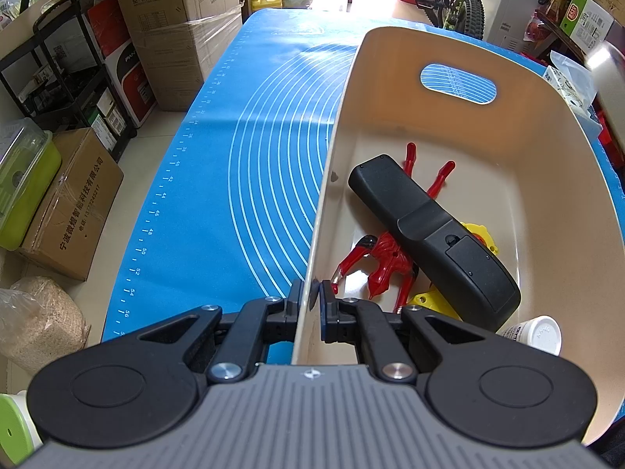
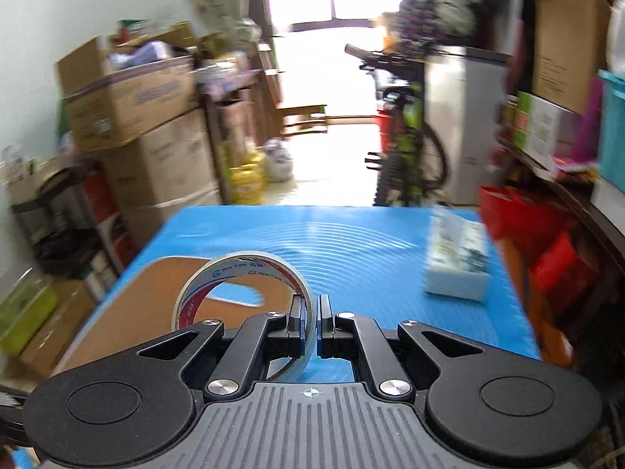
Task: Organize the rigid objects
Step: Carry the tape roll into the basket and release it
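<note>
**Inspector:** Start at the left gripper [image 1: 315,293]. State of the jaws?

**Assistant:** Clenched on the bin [image 1: 547,179] wall, one finger outside and one inside, at the near corner. I judge it is there to steady the bin while items go in.

**Inspector:** Contents of the bin?

**Assistant:** Nearest the clamped wall lies a red figure [image 1: 384,258]. A black remote [image 1: 433,234] rests across it, face down, battery door up. Yellow pieces [image 1: 478,234] show from under the remote on the side away from that wall. A white bottle [image 1: 537,334] sits at the bin's near corner, half hidden by the gripper body; I cannot tell whether it stands inside or outside the bin.

**Inspector:** Right gripper [image 2: 310,314]?

**Assistant:** Jaws grasping a tape roll [image 2: 244,293] by its band, one finger inside the ring, one outside. The roll hangs clear of the counter [image 2: 351,265], above the bin's near edge in that view.

**Inspector:** Reason for that grip?

**Assistant:** A pinch through the ring cannot slip sideways. I judge the roll is bound for the bin.

**Inspector:** Beyond the bin?

**Assistant:** A tissue pack [image 2: 459,264] lies on the counter, well apart from the bin on its right.
</note>
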The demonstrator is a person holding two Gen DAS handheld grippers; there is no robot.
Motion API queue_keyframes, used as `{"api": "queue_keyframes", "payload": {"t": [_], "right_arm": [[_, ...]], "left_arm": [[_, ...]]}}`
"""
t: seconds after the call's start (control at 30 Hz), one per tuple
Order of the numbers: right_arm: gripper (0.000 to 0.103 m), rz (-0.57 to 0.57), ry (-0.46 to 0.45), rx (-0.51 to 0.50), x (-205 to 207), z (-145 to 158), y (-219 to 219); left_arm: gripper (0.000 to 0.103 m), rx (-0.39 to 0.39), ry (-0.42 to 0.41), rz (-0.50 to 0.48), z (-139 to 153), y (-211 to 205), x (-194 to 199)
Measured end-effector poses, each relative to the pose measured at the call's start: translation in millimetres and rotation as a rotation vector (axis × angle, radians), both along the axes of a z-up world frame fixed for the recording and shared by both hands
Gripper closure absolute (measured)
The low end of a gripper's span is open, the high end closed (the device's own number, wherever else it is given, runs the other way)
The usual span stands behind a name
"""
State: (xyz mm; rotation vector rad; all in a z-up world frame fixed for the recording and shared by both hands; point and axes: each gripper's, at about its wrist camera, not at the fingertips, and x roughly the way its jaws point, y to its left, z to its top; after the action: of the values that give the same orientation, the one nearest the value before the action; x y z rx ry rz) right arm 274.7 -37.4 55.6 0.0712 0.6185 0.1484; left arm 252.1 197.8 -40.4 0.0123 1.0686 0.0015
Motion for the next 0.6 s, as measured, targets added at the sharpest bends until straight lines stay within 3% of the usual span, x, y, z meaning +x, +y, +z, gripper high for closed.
{"api": "queue_keyframes", "payload": {"t": [0.3,0.6], "right_arm": [[0.087,0.161,0.077,-0.049,6,-26,71],[0.087,0.314,0.245,-0.188,8,-66,117]], "left_arm": [[0.094,0.002,0.0,0.0,0,0,0],[0.094,0.005,0.0,-0.002,-1,0,2]]}}
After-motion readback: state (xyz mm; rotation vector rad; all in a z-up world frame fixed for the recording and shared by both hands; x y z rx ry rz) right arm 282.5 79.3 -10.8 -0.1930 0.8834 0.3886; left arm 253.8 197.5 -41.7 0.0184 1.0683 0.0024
